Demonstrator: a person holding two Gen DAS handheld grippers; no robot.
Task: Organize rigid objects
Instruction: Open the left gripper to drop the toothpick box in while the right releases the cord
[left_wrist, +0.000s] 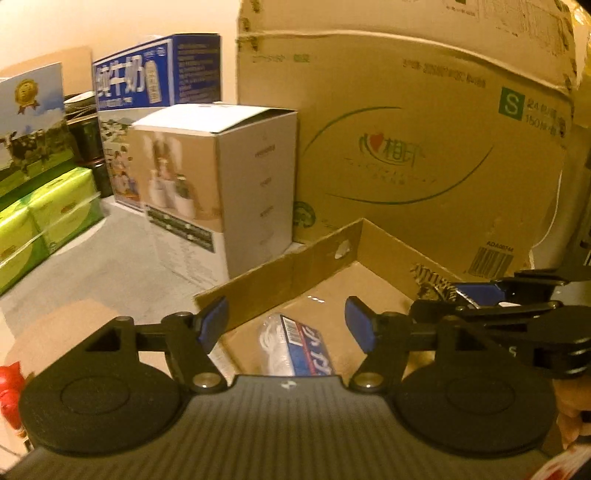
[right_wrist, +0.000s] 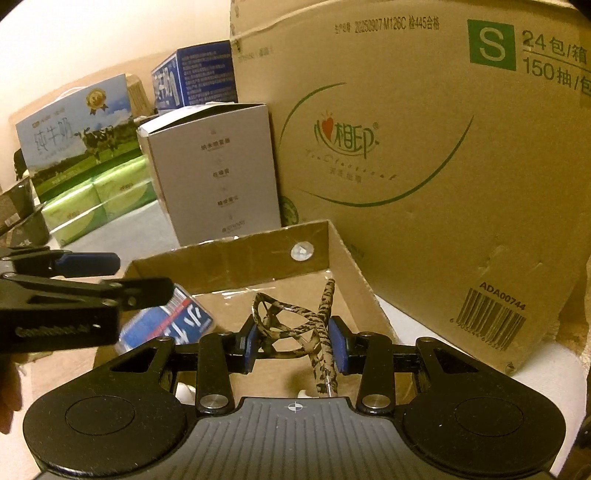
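A low open cardboard tray (left_wrist: 295, 266) (right_wrist: 236, 258) sits on the table. A blue-and-white packet (left_wrist: 299, 343) (right_wrist: 162, 321) lies inside it. My left gripper (left_wrist: 286, 325) is open and empty, hovering just above that packet. My right gripper (right_wrist: 293, 345) is shut on a camouflage-patterned wire frame object (right_wrist: 291, 325) and holds it over the tray's right half. The right gripper shows at the right edge of the left wrist view (left_wrist: 491, 295). The left gripper shows at the left of the right wrist view (right_wrist: 110, 280).
A large brown carton (left_wrist: 424, 140) (right_wrist: 424, 147) stands right behind the tray. A white product box (left_wrist: 221, 184) (right_wrist: 218, 173), blue milk cartons (left_wrist: 155, 77) (right_wrist: 195, 77), green tissue packs (left_wrist: 48, 218) (right_wrist: 96, 199) stand at the left. A red object (left_wrist: 9, 395) lies at far left.
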